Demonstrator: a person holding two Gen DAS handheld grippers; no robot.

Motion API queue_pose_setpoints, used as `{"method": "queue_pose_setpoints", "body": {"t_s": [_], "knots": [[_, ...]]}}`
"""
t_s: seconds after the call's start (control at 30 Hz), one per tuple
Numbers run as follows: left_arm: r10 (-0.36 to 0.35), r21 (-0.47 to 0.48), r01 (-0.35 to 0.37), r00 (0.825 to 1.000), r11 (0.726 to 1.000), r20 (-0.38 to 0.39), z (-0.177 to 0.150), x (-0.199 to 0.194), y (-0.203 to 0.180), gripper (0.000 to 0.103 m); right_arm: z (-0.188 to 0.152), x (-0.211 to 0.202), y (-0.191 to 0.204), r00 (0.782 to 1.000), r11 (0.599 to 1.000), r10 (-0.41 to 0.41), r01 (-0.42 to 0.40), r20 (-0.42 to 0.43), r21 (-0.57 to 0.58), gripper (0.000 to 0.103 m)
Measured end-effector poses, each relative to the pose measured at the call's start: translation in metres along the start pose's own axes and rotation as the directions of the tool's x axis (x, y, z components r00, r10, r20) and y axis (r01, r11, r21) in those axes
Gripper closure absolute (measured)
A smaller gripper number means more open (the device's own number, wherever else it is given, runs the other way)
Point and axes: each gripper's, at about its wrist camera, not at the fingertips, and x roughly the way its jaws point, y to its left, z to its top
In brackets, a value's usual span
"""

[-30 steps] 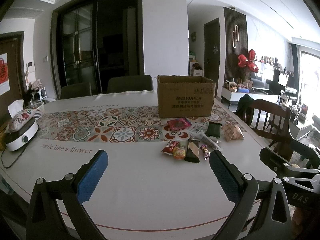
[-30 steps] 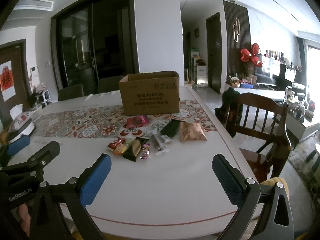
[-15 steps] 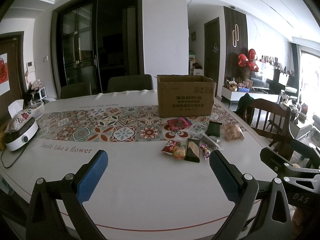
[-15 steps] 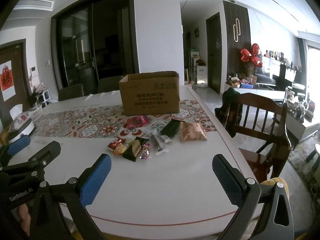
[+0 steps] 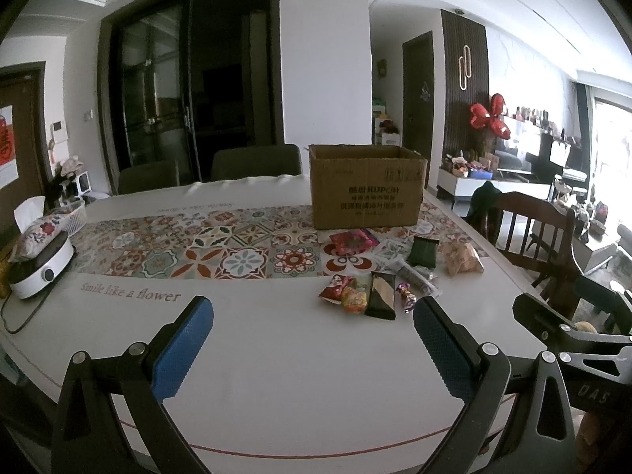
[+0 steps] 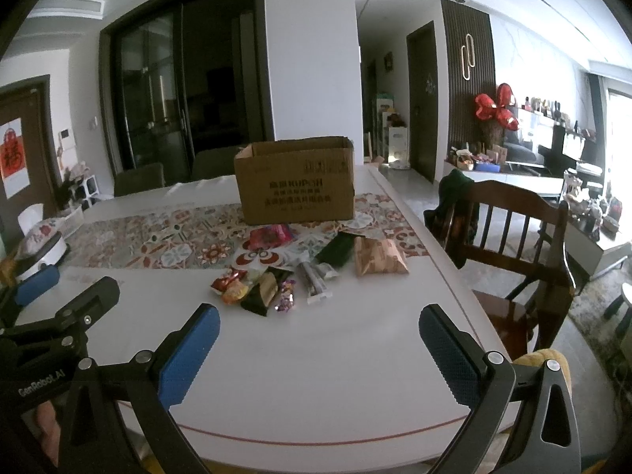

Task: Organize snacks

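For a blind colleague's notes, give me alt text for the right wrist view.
Open right gripper hovers over a white table; ahead, loose snack packets lie before an open cardboard box. Wooden chair at right.

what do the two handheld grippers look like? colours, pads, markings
Both match: black angular frames with silver bolts, each with two fingers faced in blue dimpled pads. The left gripper shows white "GenRobot.AI" lettering in the right wrist view; the right gripper shows partial lettering, seemingly "DAS", in the left wrist view. No cables visible.
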Motion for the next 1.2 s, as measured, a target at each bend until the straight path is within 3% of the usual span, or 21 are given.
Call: {"method": "queue_pose_setpoints", "body": {"t_s": [0.3,0.53,0.67,0.97,1.2], "knots": [[-0.014,0.035,0.015,1.000,0.999,-0.020,-0.003,0.014,0.007,0.000,0.002,0.014,0.001,1.000,1.000,0.010,-0.011,-0.026,-0.014,0.001],[-0.001,0.075,0.002,1.000,0.997,-0.012,0.012,0.033,0.010,0.000,0.010,0.039,0.005,0.998,1.000,0.027,-0.027,-0.054,0.002,0.001],[-0.015,0.092,0.017,0.999,0.996,-0.028,0.016,0.052,0.013,0.006,0.014,0.058,0.010,0.996,0.999,0.038,-0.037,-0.078,0.006,0.002],[-0.070,0.105,0.082,0.991,0.991,-0.117,0.019,0.105,0.019,0.020,0.018,0.103,0.022,0.990,0.999,0.033,-0.033,-0.139,0.001,0.017],[-0.131,0.125,0.157,0.972,0.980,-0.195,0.018,0.145,0.017,0.027,0.016,0.134,0.030,0.980,0.998,0.054,-0.055,-0.193,-0.002,0.032]]}}
